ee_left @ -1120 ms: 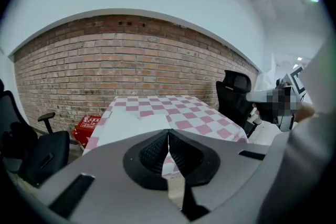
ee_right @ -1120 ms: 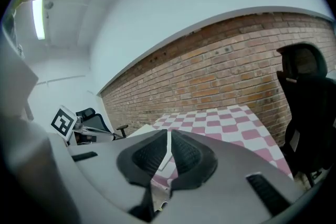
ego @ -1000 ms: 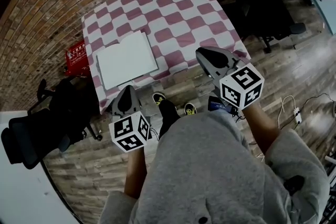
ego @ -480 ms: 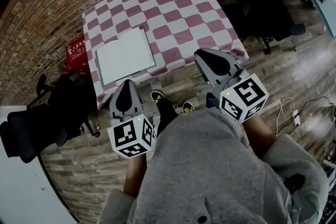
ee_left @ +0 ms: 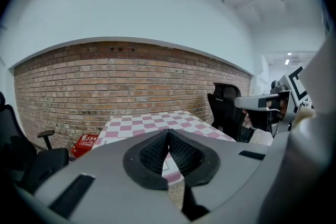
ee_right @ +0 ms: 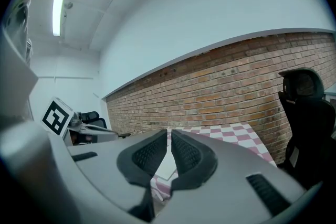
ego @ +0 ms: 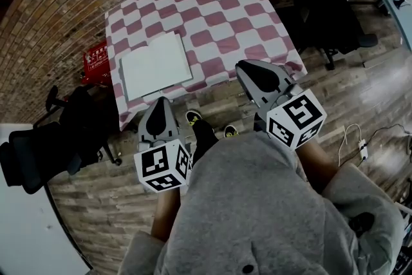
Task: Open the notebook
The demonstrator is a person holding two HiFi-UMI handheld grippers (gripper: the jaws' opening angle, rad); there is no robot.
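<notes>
A shut white notebook lies flat on the left part of the red-and-white checked table. Both grippers hang off the table's near edge, close to the person's body, touching nothing. In the head view my left gripper points at the table edge just below the notebook, jaws together. My right gripper hovers at the edge to the notebook's right, jaws also together. The left gripper view shows the tips meeting, with the table beyond. In the right gripper view a strip of the notebook shows past the pads.
A brick wall backs the table. A black office chair stands to the right, another black chair at the lower left. A red box sits on the floor left of the table. Cables lie on the wooden floor at right.
Both grippers have drifted slightly but stay off the table's near edge. The notebook has not moved and remains shut.
</notes>
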